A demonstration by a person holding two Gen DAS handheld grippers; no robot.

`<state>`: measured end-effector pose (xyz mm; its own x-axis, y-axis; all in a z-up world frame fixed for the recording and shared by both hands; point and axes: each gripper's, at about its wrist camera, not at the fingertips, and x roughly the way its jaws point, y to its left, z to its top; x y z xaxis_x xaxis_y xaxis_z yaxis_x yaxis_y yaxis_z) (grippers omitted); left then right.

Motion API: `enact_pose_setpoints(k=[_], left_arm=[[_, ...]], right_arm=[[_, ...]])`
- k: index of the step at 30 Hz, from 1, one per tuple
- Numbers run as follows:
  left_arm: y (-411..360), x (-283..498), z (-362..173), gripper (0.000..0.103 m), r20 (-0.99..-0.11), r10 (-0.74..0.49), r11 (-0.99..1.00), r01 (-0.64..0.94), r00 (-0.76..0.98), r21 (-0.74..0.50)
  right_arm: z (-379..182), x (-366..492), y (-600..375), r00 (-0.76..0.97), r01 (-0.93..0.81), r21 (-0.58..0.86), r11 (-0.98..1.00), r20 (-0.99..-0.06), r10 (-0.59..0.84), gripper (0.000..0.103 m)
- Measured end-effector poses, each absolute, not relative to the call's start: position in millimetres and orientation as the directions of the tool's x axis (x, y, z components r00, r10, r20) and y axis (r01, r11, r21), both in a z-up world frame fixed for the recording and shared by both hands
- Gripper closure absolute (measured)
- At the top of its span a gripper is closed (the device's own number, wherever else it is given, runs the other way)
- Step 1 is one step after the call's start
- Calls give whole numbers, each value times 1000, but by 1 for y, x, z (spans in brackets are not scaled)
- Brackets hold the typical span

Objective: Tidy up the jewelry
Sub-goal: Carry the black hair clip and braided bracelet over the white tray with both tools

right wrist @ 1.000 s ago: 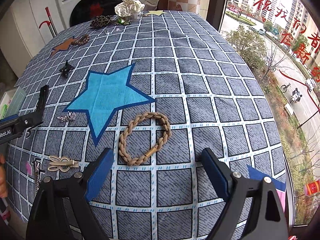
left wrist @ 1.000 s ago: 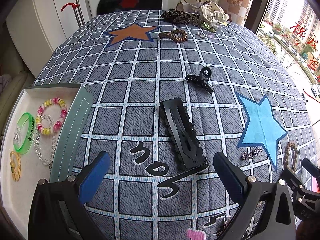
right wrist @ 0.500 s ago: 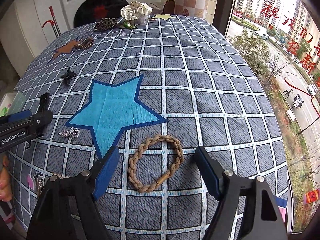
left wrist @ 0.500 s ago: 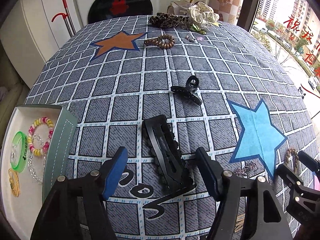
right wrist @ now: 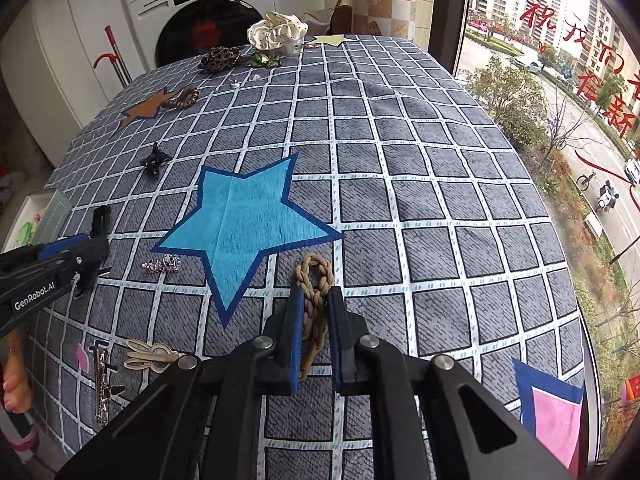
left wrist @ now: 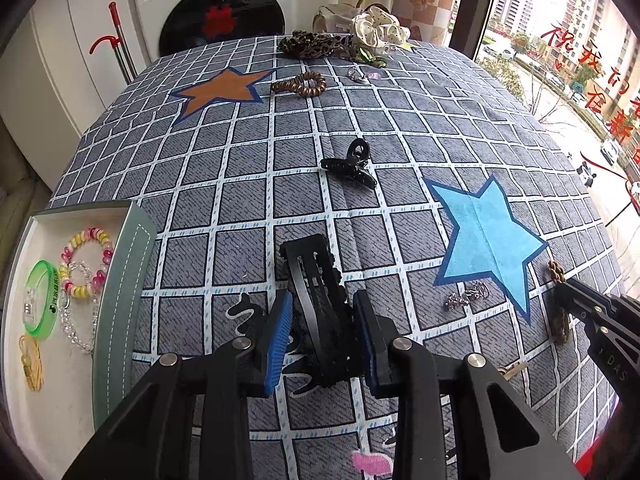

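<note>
My left gripper (left wrist: 322, 312) is shut on a large black hair clip (left wrist: 316, 280) that lies on the checked cloth; its far end sticks out past the fingers. My right gripper (right wrist: 316, 300) is shut on a tan braided bracelet (right wrist: 314, 280), squeezed into a narrow loop beside the blue star (right wrist: 244, 228). An open white box (left wrist: 24, 360) at the left edge holds a green bangle (left wrist: 38, 304), a bead bracelet (left wrist: 86, 264) and a clear bead strand. The right gripper also shows in the left wrist view (left wrist: 600, 316).
A small black claw clip (left wrist: 348, 166), a brown spiral hair tie (left wrist: 298, 85), leopard and white scrunchies (left wrist: 380, 30) lie farther back. A silver trinket (right wrist: 162, 264), a rabbit clip (right wrist: 150, 356) and a chain (right wrist: 100, 384) lie near the front. A washing machine (left wrist: 216, 8) stands behind.
Both grippers moved forward and down and closed: the left onto the black hair clip, the right onto the braided bracelet, which is now pinched from a round ring into a narrow loop.
</note>
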<state>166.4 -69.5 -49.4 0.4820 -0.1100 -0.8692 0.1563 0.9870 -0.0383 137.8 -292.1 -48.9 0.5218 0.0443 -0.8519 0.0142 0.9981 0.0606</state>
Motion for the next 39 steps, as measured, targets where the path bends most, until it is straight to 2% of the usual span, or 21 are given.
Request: enact_pose_setpoints(k=[12,23,31,39], left_arm=[[-54,117,-21,64,-840,-168,977,201,516,-73],[-32,75,0,64,-807,-193,971,229,557,-74],[0,55,12,64,-778,-190,976,204,599,-80],[52,44,14,64,-766,-133,990,121,629,-73]], right_arm=[[-33,107,-296,527,-6,150,989,-840,131,91],[-17,88,-271,534,-51,161,986,-830,163,91],[-2,82,-234,540,-120,162,979,-817,202,91],[15,85,-177,528,-225,195,955,-799,288,91]])
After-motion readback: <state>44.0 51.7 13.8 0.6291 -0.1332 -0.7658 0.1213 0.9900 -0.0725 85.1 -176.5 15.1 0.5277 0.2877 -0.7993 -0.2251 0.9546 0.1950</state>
